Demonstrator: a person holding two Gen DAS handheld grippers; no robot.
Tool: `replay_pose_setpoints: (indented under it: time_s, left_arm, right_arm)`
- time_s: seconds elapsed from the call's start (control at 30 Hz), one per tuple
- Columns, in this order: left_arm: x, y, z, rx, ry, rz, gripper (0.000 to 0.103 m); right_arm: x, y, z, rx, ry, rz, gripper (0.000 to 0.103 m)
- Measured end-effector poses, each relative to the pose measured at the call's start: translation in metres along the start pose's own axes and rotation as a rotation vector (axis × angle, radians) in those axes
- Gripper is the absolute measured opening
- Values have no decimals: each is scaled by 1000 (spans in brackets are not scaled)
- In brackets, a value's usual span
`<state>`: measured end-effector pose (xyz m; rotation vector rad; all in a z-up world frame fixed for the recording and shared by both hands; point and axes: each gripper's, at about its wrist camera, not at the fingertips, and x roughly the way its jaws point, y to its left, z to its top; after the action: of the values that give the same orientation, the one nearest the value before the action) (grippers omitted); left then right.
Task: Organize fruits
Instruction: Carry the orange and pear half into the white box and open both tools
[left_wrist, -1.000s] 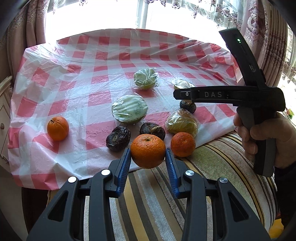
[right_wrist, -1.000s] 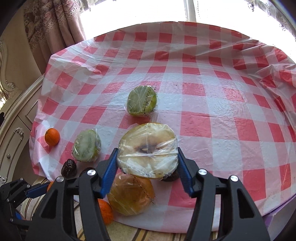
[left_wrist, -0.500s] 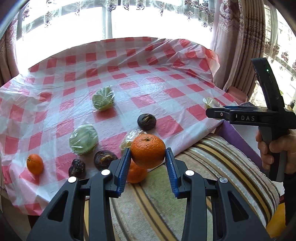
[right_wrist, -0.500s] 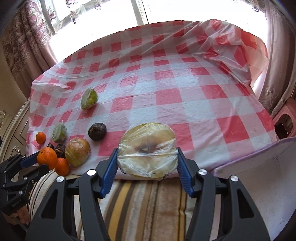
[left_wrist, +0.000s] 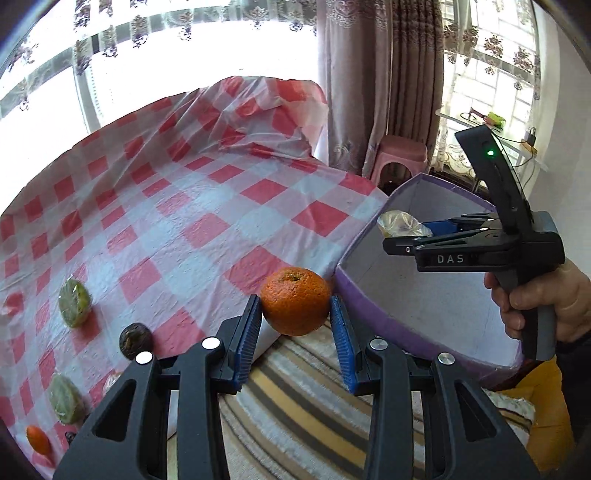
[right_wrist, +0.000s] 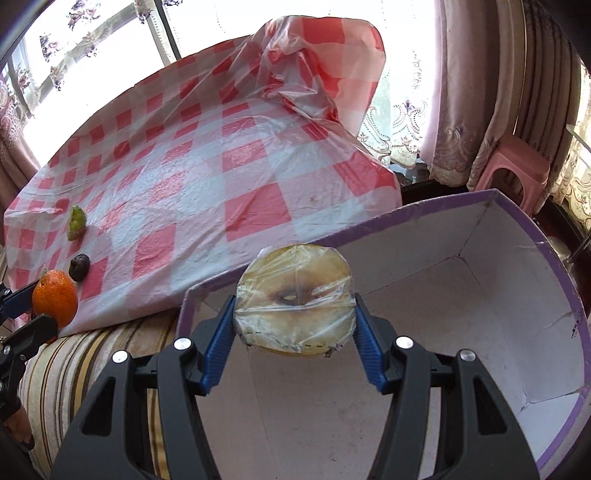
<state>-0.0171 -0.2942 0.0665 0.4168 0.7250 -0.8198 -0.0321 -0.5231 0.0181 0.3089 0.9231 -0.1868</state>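
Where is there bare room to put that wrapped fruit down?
The purple-edged box is bare inside, below the wrapped fruit half. The checked cloth's middle and far side are free. Its near left edge is crowded: green wrapped pieces, a dark fruit.

Both hand-held grippers swung from above the checked table, wrapped fruit half (right_wrist: 295, 299) now over the purple-rimmed box (right_wrist: 546, 266), orange (left_wrist: 294, 301) beside it

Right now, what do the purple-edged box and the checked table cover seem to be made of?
Purple-edged box: probably cardboard, matte white inside, with cracks and creases in its wall. Checked table cover: thin glossy plastic sheet, it seems; it wrinkles, shines, and lets light through at the raised corner.
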Motion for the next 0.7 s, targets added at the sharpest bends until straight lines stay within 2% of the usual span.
replay_pose_setpoints:
  time_s: [0.17, 0.37, 0.57, 0.7]
  left_arm:
    - [33, -45, 22, 109, 36, -42, 36]
    - [81, -94, 29, 247, 135, -76, 37]
    - [125, -119, 27, 343, 234, -60, 37]
    - [144, -126, 24, 399, 266, -3, 37]
  right_arm:
    - [18, -26, -2, 49, 61, -33, 60]
    - [39, -53, -2, 120, 131, -66, 60]
    - [68, -75, -5, 173, 214, -90, 60]
    - [84, -84, -10, 212, 257, -100, 60]
